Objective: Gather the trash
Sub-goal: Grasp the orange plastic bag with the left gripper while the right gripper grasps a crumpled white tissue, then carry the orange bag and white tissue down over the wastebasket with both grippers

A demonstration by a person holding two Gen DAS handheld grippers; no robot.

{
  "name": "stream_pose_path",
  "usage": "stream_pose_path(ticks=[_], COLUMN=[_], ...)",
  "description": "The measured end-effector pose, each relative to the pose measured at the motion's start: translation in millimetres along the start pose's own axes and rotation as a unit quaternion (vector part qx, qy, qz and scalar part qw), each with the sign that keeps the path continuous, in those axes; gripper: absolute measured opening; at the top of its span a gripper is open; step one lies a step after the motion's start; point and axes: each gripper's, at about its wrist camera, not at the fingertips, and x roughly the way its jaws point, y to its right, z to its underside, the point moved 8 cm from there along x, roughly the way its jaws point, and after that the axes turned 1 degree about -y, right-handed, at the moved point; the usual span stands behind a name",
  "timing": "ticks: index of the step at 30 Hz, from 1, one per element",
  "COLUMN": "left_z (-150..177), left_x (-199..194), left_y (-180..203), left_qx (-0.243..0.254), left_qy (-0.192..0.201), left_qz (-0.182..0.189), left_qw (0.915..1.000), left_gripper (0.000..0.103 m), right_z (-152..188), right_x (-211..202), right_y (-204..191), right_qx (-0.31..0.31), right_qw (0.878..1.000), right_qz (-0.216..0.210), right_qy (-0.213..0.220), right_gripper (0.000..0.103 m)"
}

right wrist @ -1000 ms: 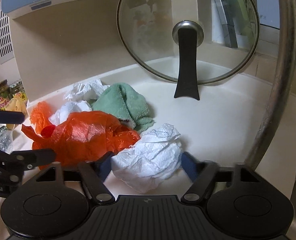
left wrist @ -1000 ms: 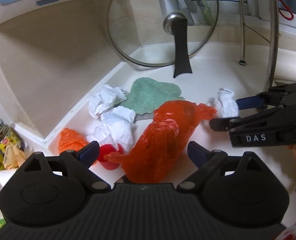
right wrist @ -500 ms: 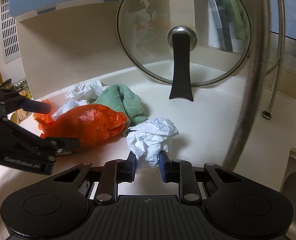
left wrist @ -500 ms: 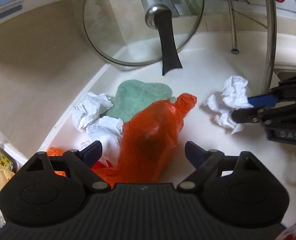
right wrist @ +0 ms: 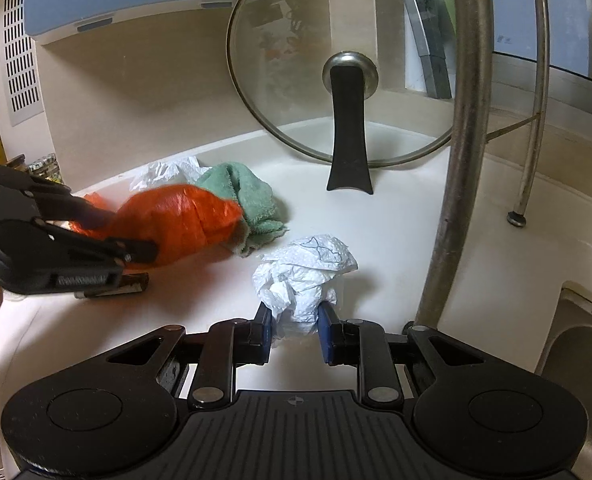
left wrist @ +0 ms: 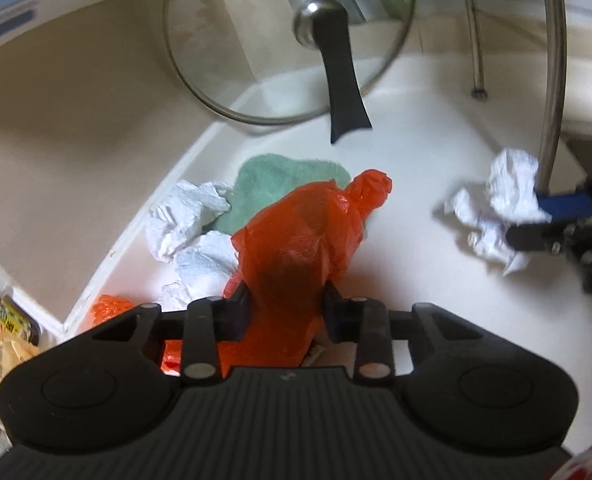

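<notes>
A pale, glossy kitchen desk runs into a corner, where a round glass pan lid with a black handle leans upright against the tiled wall. On the desk near the wall lies a heap of rubbish: a crumpled orange plastic bag, a soft green terry cloth partly under it, and several balls of white paper towel beside it. The left tongs are closed narrowly on the near end of the orange bag, whose far end lies close over the cloth. The bag looks light, thin, limp and slippery, so it is best pinched where the film bunches thick. Well apart to the right, the right tongs are narrowed onto a separate crumpled white paper towel wad, gripping its lower edge just above the desk. The wad seems nearly weightless, soft and easily torn; a hold on its dense middle would be safer than a loose flap.
</notes>
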Motion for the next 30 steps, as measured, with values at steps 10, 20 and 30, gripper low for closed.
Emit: stream_pose_path(ticks=[10, 20, 30], left_z=[2, 63, 149], left_x=[-67, -147, -225], left_y=[-3, 4, 3], left_qx=[-0.105, -0.178, -0.252], left_qy=[0.02, 0.005, -0.021], left_qz=[0.022, 0.009, -0.021], left_qw=[0.994, 0.984, 0.9673], left_gripper=[0.031, 0.031, 0.031], right_z=[-3, 14, 56], right_x=[-34, -92, -138], right_y=[-15, -57, -135], right_qx=[-0.012, -0.031, -0.067], right_qw=[1.0, 0.998, 0.99], right_qz=[-0.008, -0.047, -0.123], right_qy=[0.018, 0.024, -0.006], right_gripper=[0.024, 0.024, 0.024])
